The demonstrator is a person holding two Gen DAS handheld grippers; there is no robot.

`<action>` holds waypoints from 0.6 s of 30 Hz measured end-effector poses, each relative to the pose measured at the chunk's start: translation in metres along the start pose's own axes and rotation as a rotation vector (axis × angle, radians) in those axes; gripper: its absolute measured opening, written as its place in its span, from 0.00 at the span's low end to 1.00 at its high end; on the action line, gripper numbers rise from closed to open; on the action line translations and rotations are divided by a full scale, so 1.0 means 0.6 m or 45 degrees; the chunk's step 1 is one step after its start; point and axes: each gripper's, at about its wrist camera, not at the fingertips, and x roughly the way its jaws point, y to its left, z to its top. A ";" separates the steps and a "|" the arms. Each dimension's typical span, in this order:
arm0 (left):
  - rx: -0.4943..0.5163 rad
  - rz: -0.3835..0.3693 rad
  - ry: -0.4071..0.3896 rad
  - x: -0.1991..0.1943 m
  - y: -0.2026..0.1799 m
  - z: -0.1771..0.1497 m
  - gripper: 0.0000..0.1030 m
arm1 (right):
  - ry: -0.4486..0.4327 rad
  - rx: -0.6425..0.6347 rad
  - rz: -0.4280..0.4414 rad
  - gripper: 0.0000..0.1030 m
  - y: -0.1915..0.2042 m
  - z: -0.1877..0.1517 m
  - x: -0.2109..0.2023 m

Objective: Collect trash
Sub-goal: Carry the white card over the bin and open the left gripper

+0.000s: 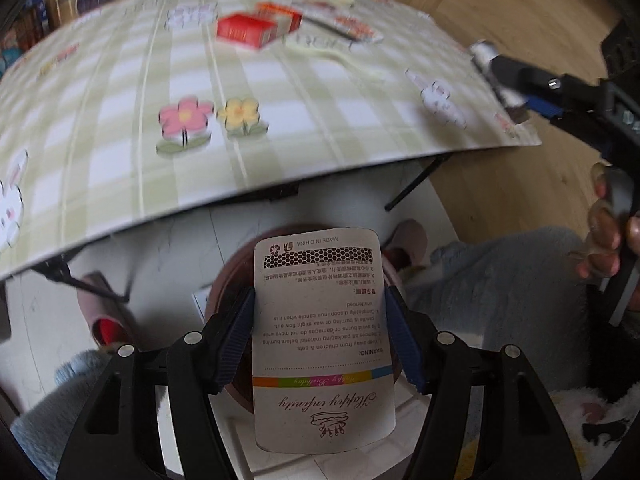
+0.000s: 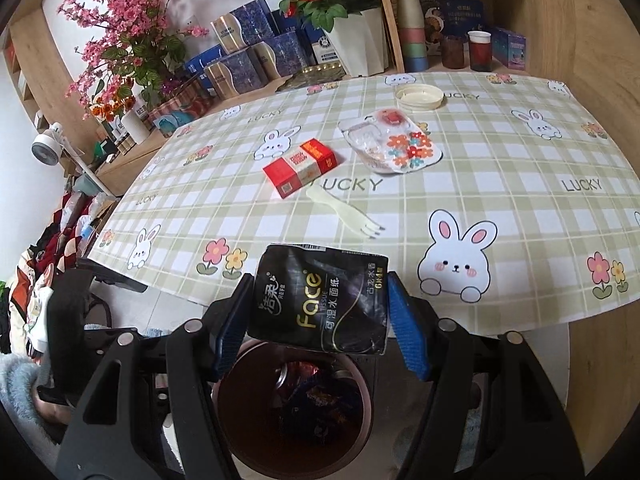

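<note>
Both tongs hang over the brown bin on the floor below the near edge of the table, each with a piece of trash between its jaws. The left gripper holds a white candle card, its long axis running straight out along the fingers; the pads press on its side edges, and only slivers of bin rim show around it. The right gripper is clamped on a crumpled black tissue packet, lying crosswise between the pads, with the open mouth of the bin directly beneath and trash already inside. The right one looks the better placed for a drop, judging by how squarely the bin sits under it.

The right wrist view alone shows what remains on the table: a red box near the middle, a plastic fork just beside it toward the near edge, a clear blister pack and a round lid toward the far edge. The left view is blurred over the table, but shows the right gripper from the side.
</note>
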 end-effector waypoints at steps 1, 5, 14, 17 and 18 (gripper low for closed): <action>-0.013 -0.003 0.018 0.007 0.005 -0.003 0.62 | 0.003 -0.001 0.000 0.63 0.001 -0.001 0.001; -0.057 -0.028 0.060 0.024 0.017 -0.009 0.63 | 0.000 -0.007 0.000 0.63 0.005 0.000 0.000; -0.072 -0.058 0.087 0.042 0.018 -0.006 0.73 | 0.011 -0.013 0.000 0.63 0.007 -0.002 0.000; -0.102 -0.056 0.058 0.033 0.026 -0.006 0.77 | 0.014 -0.012 -0.002 0.63 0.007 -0.004 0.001; -0.120 -0.055 0.040 0.027 0.030 -0.005 0.77 | 0.017 -0.012 -0.003 0.63 0.007 -0.005 0.001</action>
